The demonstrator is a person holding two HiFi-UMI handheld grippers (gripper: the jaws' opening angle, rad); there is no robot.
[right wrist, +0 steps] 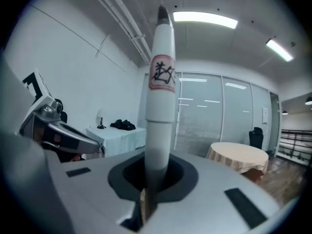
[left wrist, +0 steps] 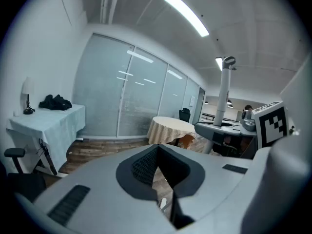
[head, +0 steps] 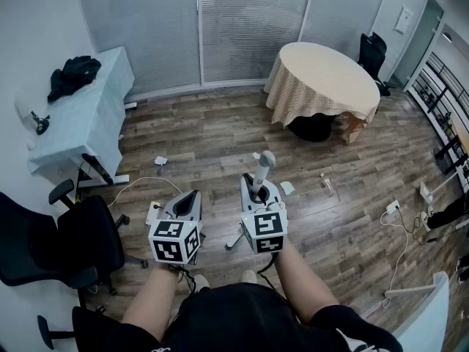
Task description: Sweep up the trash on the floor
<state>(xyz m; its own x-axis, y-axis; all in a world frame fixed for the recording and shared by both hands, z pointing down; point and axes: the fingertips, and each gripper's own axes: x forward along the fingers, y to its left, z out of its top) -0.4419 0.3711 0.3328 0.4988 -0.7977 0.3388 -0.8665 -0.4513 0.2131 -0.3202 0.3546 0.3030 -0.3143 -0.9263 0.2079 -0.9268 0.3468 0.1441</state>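
While the right gripper is clamped on the broom handle, with the pole upright between its jaws, the left gripper carries nothing and its jaws are drawn to a thin slit.

Trash: small paper scraps on the wood floor. One lies ahead-left, one just beside the right gripper, and another further right, toward the round table.

The broom head can't be made out below the grippers.

Handling, as a judgement: the handle looks stiff, smooth and light, and may twist in a single grip. A second hold lower on the pole would steady it. The scraps are likely feather-light and will skitter, so short, gentle strokes suit.
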